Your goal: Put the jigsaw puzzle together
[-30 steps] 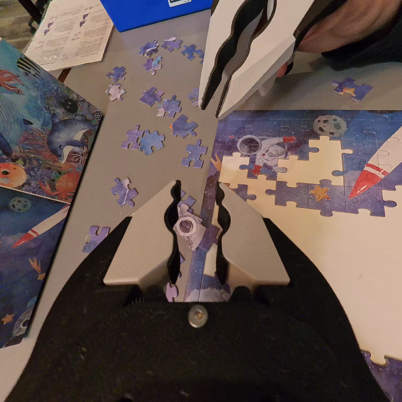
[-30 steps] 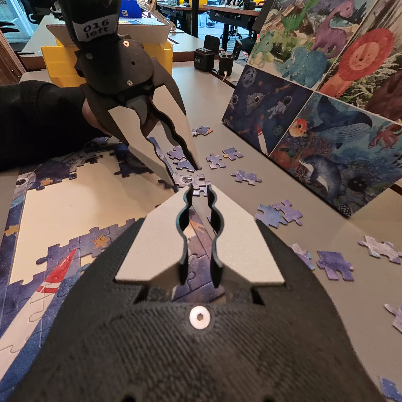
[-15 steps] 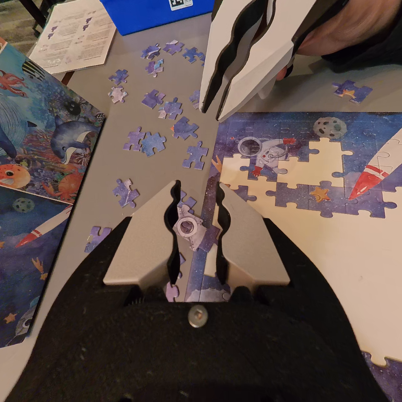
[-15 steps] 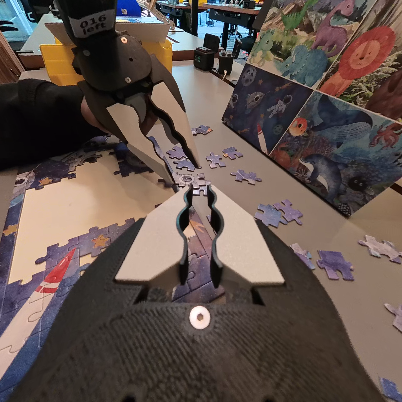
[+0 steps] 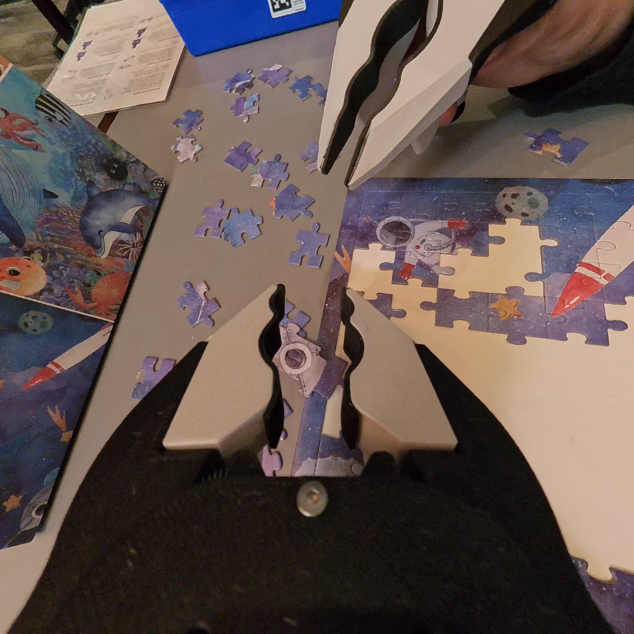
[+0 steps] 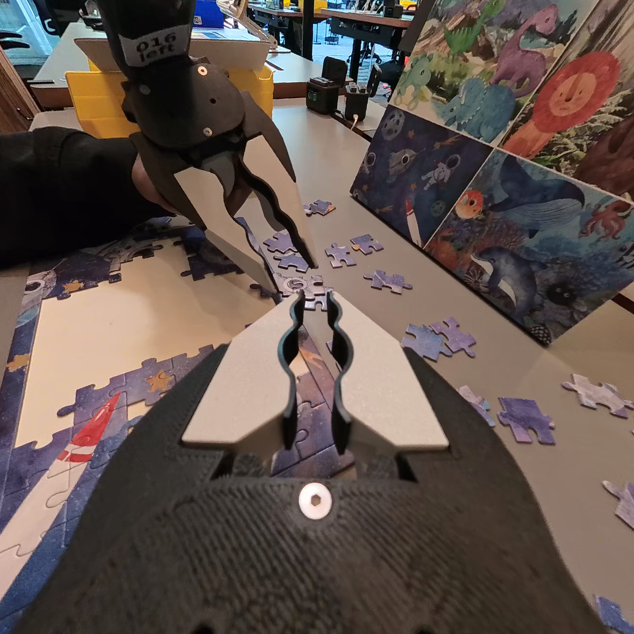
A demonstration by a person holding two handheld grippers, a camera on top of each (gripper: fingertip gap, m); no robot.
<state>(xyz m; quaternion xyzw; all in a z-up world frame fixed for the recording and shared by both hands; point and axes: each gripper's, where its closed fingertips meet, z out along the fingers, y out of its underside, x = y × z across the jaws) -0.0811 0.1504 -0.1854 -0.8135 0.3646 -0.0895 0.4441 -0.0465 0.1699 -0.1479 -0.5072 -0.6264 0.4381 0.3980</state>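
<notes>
The left gripper (image 5: pixel 314 298) stands apart over a grey porthole puzzle piece (image 5: pixel 296 358) lying on the counter (image 5: pixel 212 343), seemingly untouched; just ahead, the right gripper (image 6: pixel 314 300) hangs narrowly apart, holding nothing.

Puzzle board (image 5: pixel 480 411) lies right on the bench (image 5: pixel 274 144); loose pieces (image 5: pixel 240 219) scatter left of it; box lid (image 5: pixel 68 240) far left; paper (image 5: pixel 120 58) behind.

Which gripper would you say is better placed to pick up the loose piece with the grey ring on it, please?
Probably left. The left gripper is open and straddles the ring piece, fingertips at the table. The right gripper is nearly shut and sits farther off, above the puzzle corner.
</notes>
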